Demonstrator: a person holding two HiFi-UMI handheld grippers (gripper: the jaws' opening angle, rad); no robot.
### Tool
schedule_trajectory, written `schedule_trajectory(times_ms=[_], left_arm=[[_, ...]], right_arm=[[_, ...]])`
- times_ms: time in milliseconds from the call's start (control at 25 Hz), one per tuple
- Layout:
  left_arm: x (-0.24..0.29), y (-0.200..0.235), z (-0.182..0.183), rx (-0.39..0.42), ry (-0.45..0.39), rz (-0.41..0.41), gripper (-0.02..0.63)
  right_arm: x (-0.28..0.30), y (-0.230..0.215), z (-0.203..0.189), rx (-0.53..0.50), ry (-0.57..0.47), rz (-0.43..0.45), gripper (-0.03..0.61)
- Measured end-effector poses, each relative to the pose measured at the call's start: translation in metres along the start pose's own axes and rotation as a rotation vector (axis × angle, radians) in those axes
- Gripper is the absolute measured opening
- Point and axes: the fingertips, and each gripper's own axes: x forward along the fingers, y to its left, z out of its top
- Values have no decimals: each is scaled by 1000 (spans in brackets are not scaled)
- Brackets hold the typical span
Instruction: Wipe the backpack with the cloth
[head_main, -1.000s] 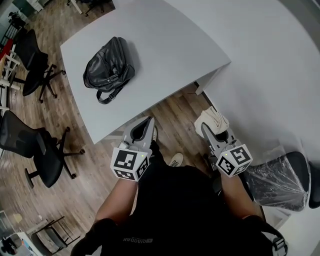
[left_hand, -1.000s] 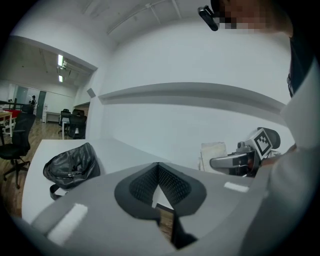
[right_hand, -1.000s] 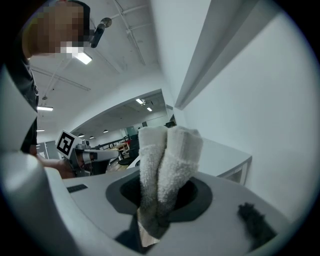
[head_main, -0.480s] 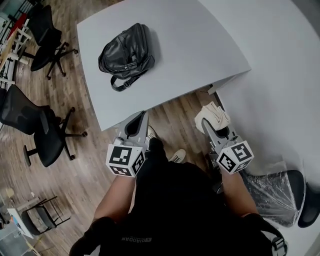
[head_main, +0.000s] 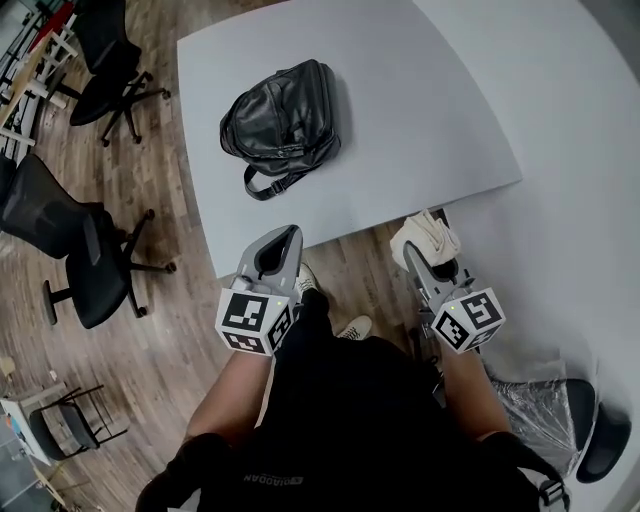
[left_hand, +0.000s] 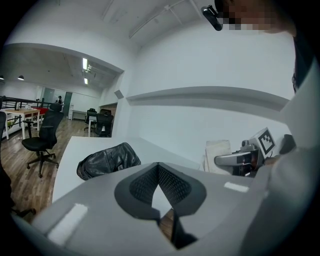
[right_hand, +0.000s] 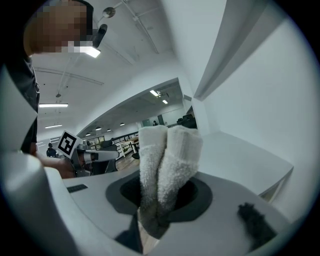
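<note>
Backpack (head_main: 280, 120) flat on table (head_main: 430, 110), long axis roughly crosswise, straight ahead of left gripper (head_main: 281, 243) (closed, empty), ahead-left of right gripper (head_main: 418, 252) clamping cloth (head_main: 425, 232), well apart from both; likely needs forward-left reach.

The lower end of the cloth (right_hand: 167, 165) was buried between the pads of the right gripper (right_hand: 162, 192). In the left gripper view, the left gripper's (left_hand: 158, 170) own body cut off the bottom of the backpack (left_hand: 107, 160). In the head view, the person's torso (head_main: 360, 420) hid their legs.
</note>
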Motion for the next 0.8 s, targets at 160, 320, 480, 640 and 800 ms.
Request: schedule_trajectory(times_ms=[160,320,480,640,800], left_arm=[[12,19,-2,-10,13,-15,5],[20,41,-6,-31,29,-19,5],[31,66,-3,-35,29,-20,5],[44,91,2,-41,27,-22,5],[54,110,10,-39,25,-27,5]], right_arm=[[33,-1,4,-3,18,14,109],[64,3,10,-17,40,31,109],[94,4,17,-31,55,34,109],[124,4,25,-43,64,37,109],[148,5,35,-54,69,38,109]])
